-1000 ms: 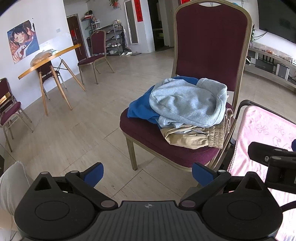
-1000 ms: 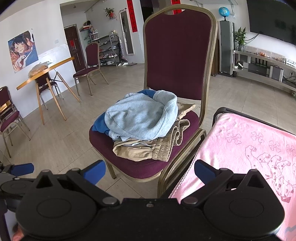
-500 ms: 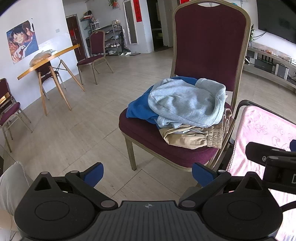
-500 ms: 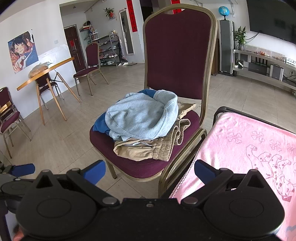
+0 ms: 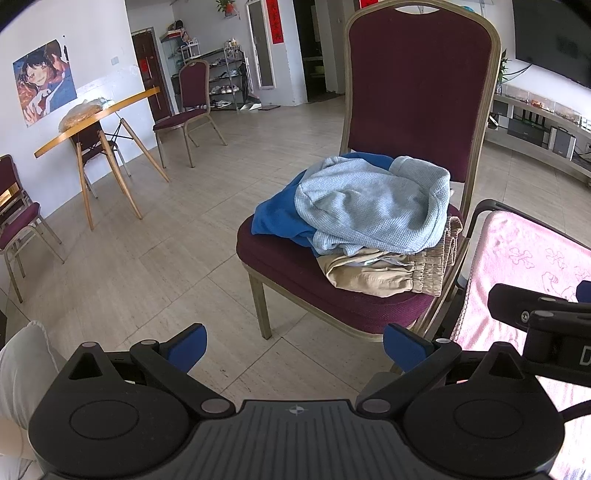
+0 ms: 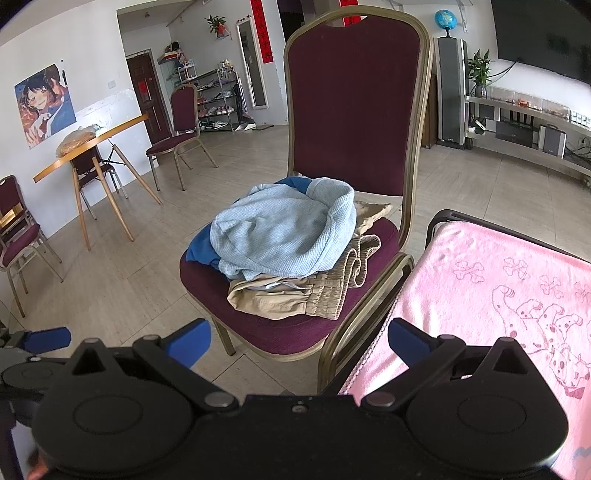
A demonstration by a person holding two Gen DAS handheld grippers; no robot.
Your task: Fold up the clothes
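- On the maroon chair seat [image 5: 295, 266], three garments are lying in one heap: a light blue knit top [image 5: 373, 206] uppermost, a dark blue garment [image 5: 280, 218] poking out on its left, tan trousers [image 5: 373, 277] underneath at the near edge.
- Left gripper [image 5: 295, 341] is hanging low and near, short of the chair, blue fingertips [image 5: 186, 347] spread wide and gripping nothing.
- Right gripper [image 6: 299, 341] is likewise splayed and empty, well apart from the heap.
- Left wrist view alone is catching the right tool's black body at its right edge, plus white cloth [image 5: 22, 354] at lower left.
- Right wrist view alone is showing a globe [image 6: 447, 18], a tall speaker [image 6: 450, 92], a potted plant [image 6: 478, 70], and a blue fingertip of the left tool at its left edge.
- Pink towel [image 6: 498, 295] with cartoon print is covering a black-framed surface just right of the chair.
- Three more maroon chairs are standing about; one wooden table [image 5: 99, 118] is sitting at far left.
- Floor is pale tile; a poster [image 5: 44, 81] is hanging on the white wall.
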